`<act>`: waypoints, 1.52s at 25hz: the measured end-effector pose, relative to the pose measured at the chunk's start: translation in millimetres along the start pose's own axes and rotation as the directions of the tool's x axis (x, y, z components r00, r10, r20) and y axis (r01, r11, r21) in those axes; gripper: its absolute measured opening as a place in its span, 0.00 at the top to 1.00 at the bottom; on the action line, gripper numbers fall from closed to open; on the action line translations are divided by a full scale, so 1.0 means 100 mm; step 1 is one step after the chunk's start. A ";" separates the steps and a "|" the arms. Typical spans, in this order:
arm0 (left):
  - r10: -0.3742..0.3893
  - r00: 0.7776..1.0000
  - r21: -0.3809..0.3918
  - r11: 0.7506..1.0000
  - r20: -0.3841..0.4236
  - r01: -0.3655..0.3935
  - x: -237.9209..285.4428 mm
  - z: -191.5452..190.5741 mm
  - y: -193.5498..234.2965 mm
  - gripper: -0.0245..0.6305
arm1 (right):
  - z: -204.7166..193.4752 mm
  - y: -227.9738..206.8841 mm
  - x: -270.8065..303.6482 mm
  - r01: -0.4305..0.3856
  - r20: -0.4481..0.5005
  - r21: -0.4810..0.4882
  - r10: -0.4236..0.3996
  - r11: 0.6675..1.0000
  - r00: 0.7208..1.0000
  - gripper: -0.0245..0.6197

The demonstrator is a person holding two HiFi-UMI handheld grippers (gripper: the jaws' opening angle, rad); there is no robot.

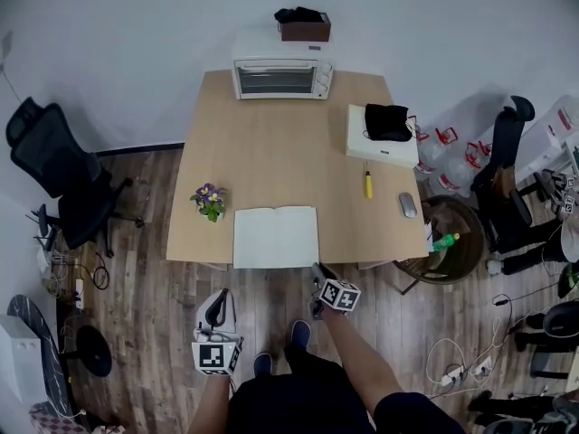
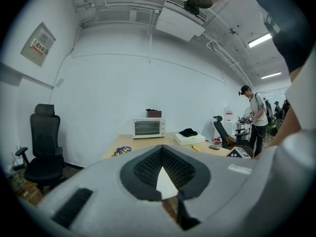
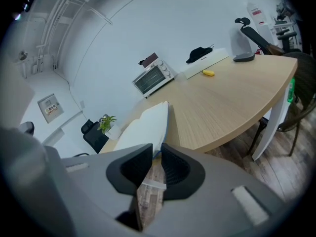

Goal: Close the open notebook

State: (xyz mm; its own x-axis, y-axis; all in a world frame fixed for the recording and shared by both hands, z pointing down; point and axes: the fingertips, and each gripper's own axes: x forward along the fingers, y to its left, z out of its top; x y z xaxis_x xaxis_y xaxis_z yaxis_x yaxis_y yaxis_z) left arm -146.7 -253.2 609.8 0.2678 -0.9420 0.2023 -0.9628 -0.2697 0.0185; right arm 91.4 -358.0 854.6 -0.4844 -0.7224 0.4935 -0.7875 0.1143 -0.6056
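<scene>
Right gripper [image 3: 157,148] pinches notebook [image 3: 143,125] corner (near right); left gripper [image 2: 161,148] closed.

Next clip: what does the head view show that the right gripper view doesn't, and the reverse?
Only the head view: the left claw, short of the table, and the person's shoes. Only the right gripper view: the narrow gap in the right claw at the near corner of the notebook, a pinch unconfirmed, and a wall notice. Both: the open notebook, toaster oven, yellow pen, flowers.
</scene>
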 end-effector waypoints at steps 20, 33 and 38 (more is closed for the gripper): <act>0.002 1.000 0.013 1.000 0.019 -0.003 -0.28 0.07 0.03 0.97 | 0.22 0.58 -0.20 -0.015 0.042 -0.203 0.024 0.979 0.999 0.89; 0.032 0.998 0.019 0.999 0.061 -0.034 -0.43 0.13 0.12 0.97 | 0.27 1.01 -0.22 -0.048 0.047 -0.276 0.064 0.960 0.997 0.90; 0.039 0.997 0.018 0.999 0.063 -0.040 -0.52 0.16 0.14 0.97 | 0.26 1.23 -0.20 -0.073 0.039 -0.321 0.090 0.944 0.995 0.90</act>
State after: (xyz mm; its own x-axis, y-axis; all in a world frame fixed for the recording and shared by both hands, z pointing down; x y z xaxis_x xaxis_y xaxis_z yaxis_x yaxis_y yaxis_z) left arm -173.8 -211.2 583.7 0.2317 -0.9626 0.1405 -0.9719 -0.2351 -0.0076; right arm 14.1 -347.4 754.1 -0.5379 -0.7351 0.4127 -0.8308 0.3792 -0.4074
